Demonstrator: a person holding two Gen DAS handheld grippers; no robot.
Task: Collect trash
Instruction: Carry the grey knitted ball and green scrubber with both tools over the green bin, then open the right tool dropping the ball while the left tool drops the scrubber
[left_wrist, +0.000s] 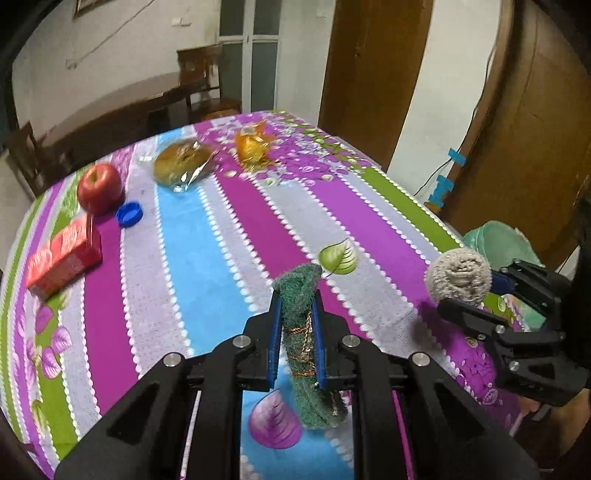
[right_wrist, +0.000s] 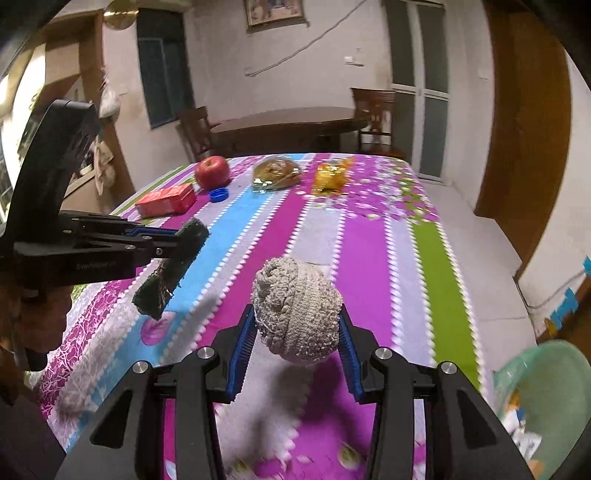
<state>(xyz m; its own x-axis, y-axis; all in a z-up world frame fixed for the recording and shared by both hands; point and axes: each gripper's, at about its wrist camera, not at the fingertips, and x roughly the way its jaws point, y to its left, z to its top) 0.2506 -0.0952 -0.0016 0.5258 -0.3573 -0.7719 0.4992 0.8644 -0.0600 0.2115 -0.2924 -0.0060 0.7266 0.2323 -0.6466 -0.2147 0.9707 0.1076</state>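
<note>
Two pieces of trash are held clear of the counter (left_wrist: 207, 236), a green scouring pad (left_wrist: 301, 295) clamped in the left gripper (left_wrist: 297, 332) jaws and a grey knitted ball (right_wrist: 297, 308) in the right gripper (right_wrist: 297, 334) jaws, presumably for carrying to the green bin (right_wrist: 543, 373) just beside the counter edge.

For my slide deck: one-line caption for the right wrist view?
Right gripper holds a rag ball above the striped table; left gripper grips a green scouring pad.
</note>
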